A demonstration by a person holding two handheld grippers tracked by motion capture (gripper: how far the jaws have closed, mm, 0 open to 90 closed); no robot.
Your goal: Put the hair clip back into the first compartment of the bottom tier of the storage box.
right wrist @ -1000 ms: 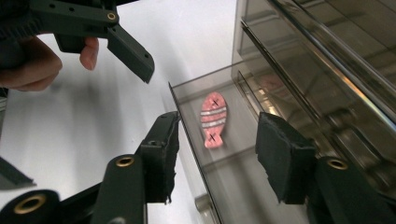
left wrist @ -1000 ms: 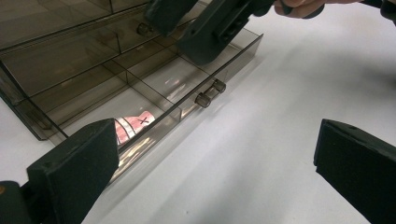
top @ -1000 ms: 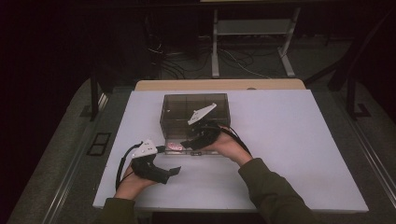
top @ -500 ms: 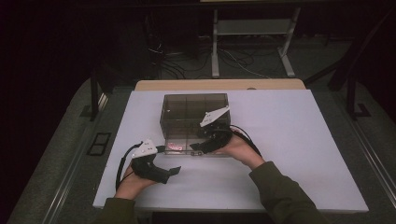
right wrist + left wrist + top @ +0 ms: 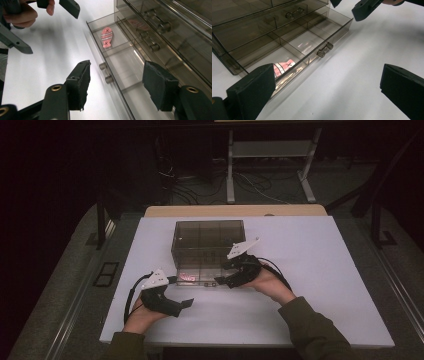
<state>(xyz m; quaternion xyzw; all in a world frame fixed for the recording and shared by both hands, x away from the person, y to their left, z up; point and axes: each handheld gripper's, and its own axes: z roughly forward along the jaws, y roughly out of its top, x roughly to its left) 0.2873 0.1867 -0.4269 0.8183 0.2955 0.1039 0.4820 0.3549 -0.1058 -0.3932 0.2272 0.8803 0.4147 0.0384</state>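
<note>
A smoky clear drawer box stands mid-table with its bottom drawer pulled out. A pink striped fish-shaped piece lies in the drawer's left compartment. My right gripper is open at the drawer front. The drawer's small knob handle shows in the gap between its jaws, untouched. My left gripper is open and holds nothing. It hovers over the table just left of and in front of the drawer.
The white table has bare room to the right, the left and the front of the box. The upper drawers are shut. Beyond the table's far edge are a wooden board, cables and metal stand legs on the floor.
My right hand and gripper have slid a little to the right along the drawer front. The left gripper, the drawer and the pink piece have stayed put.
</note>
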